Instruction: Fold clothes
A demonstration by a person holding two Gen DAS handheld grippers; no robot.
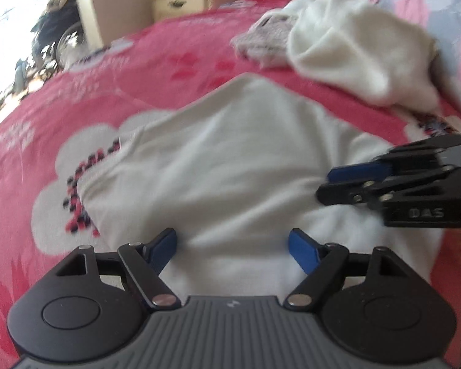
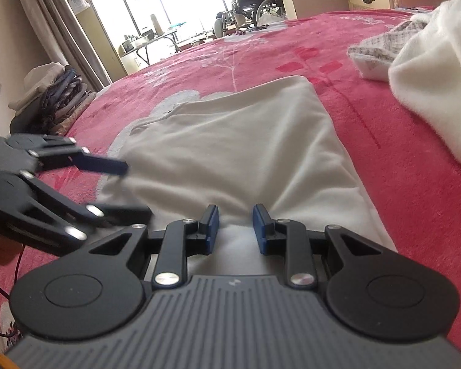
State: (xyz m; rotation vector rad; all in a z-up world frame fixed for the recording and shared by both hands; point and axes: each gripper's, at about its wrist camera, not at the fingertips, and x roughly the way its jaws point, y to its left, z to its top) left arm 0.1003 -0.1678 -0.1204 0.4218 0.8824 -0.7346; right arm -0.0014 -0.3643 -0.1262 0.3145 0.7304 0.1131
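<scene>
So the pale cream cotton garment is lying flat-ish on the bright pink floral bedspread, filling the middle of both views, already a narrow strip with its far end squared off toward the upper middle of the frame. Looks soft, light and floppy to me, no stiffness at all, so I'd guess it drapes and sags the second you lift it, and the fuzzy bedspread will probably drag on it a bit. Best bet is pinching the near hem at its two corners so it lifts evenly, not from the middle where it'd just bunch up. The right gripper sits at the bottom centre of its own view with its blue-padded fingers drawn close and a ridge of the cloth running up between them; whether the pads are truly biting the fabric I can't tell. The left gripper has its fingers spread wide, nothing pinched, just hovering over the near edge of the garment; in the right view it's that blurry black thing at the left. Further out, a fluffy white fleece heap and a greyish checked cloth are bunched at the upper right, well apart from the strip, and there's a cream nightstand past the bed.
</scene>
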